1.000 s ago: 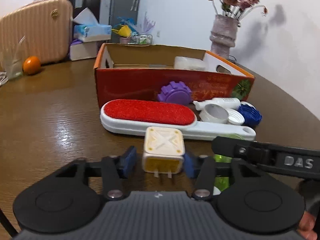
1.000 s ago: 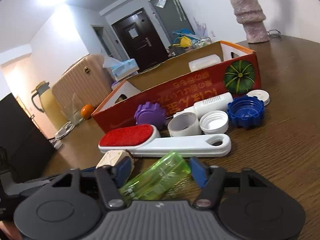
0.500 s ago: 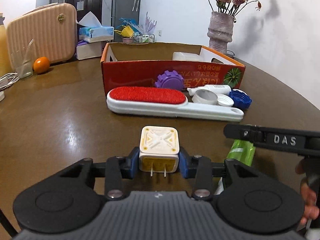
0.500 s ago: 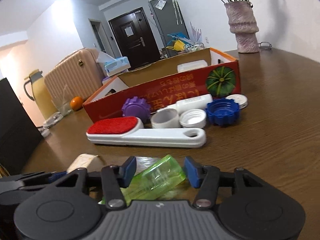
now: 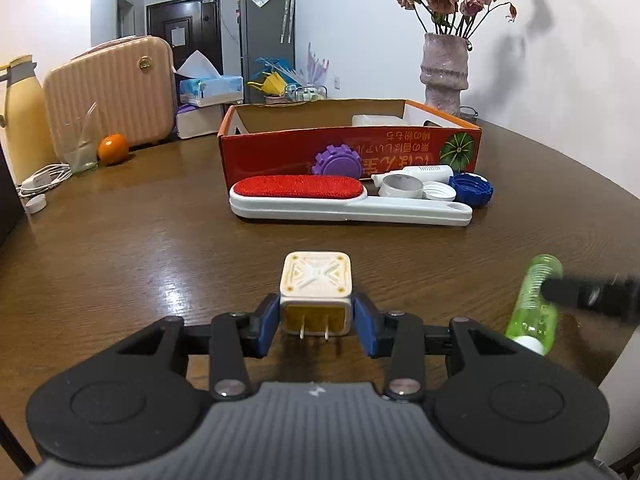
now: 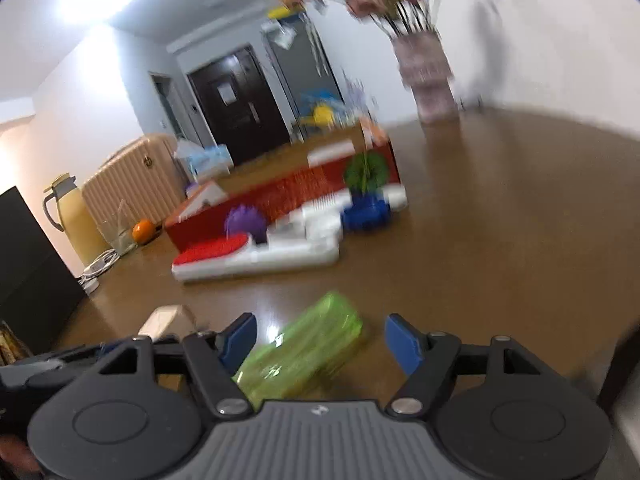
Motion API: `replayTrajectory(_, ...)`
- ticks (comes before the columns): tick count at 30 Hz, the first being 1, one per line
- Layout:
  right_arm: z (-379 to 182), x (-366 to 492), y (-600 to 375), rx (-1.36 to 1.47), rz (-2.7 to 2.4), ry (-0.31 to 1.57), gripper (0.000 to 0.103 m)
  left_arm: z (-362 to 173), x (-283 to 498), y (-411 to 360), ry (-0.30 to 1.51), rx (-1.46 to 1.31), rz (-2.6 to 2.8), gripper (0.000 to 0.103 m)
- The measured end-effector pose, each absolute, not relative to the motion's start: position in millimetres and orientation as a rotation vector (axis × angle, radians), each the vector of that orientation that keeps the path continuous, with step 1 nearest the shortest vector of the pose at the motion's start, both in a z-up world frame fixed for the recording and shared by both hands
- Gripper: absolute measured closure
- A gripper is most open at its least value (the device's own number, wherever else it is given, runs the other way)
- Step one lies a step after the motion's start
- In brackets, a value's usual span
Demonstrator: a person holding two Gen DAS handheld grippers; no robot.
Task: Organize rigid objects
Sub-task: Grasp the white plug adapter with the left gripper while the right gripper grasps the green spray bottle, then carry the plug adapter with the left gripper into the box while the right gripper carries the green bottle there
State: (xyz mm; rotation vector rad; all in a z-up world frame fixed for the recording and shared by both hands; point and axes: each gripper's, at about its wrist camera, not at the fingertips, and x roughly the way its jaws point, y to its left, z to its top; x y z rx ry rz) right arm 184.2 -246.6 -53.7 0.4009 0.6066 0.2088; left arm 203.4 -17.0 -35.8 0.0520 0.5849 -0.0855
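Cream charger (image 5: 316,280), translucent green bottle (image 6: 300,354), red box (image 5: 348,148).

I am working in a home, in a combined dining and entry area. Evidence: a round wooden dining table (image 5: 140,240) carries a ceramic vase (image 5: 444,74) of dried roses, an orange (image 5: 113,149) and a drinking glass (image 5: 80,148). A dark front door (image 5: 183,24) stands beside a grey refrigerator (image 5: 266,40) with papers stuck to it. A beige ribbed suitcase (image 5: 116,88), a tissue box (image 5: 210,89) and a yellow thermos jug (image 5: 20,116) sit along the far side.
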Motion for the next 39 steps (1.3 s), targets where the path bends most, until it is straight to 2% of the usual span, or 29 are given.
replayTrajectory(1, -57.5, 182.7, -244.5, 0.417, 0.236, 0.595, 0.042, -35.5, 201.7, -16.7, 0.585, 0.048, -0.088, 0.062)
replayTrajectory(5, -59.1, 194.8, -219.8, 0.316, 0.224, 0.580, 0.052, -33.0, 193.8, -16.5, 0.576, 0.042, -0.100, 0.062)
replayTrajectory(7, -59.7, 208.1, -210.8, 0.258, 0.240, 0.581, 0.068, -31.7, 189.5, -14.0, 0.565, 0.038, -0.104, 0.062)
replayTrajectory(8, -59.2, 217.1, -206.7, 0.221, 0.249, 0.588, 0.071, -31.1, 187.6, -12.7, 0.561, 0.037, -0.102, 0.062)
replayTrajectory(9, -57.8, 222.6, -204.3, 0.184, 0.256, 0.593, 0.071, -31.0, 186.5, -11.8, 0.558, 0.037, -0.097, 0.061)
replayTrajectory(11, -54.7, 232.1, -203.5, 0.133, 0.241, 0.595, 0.072, -31.5, 186.7, -9.9, 0.558, 0.034, -0.084, 0.040)
replayTrajectory(17, -56.3, 239.5, -209.2, 0.017, 0.191, 0.585, 0.072, -33.9, 200.3, -12.4, 0.563, 0.046, -0.124, 0.027)
replayTrajectory(19, -57.0, 241.2, -212.2, 0.009, 0.181, 0.580, 0.072, -34.2, 207.2, -15.0, 0.559, 0.060, -0.140, 0.027)
replayTrajectory(22, -57.0, 246.4, -212.8, -0.015, 0.171, 0.582, 0.072, -36.3, 218.0, -14.8, 0.568, 0.051, -0.140, 0.030)
replayTrajectory(24, -56.9, 248.4, -213.5, -0.014, 0.179, 0.585, 0.071, -38.8, 226.2, -9.6, 0.591, 0.023, -0.126, 0.043)
replayTrajectory(25, -57.6, 248.8, -213.1, -0.021, 0.184, 0.581, 0.072, -40.2, 230.0, -6.7, 0.612, 0.001, -0.132, 0.063)
replayTrajectory(39, -54.0, 230.4, -214.7, 0.017, 0.263, 0.571, 0.072, -31.4, 207.5, -3.1, 0.593, -0.020, -0.096, 0.064)
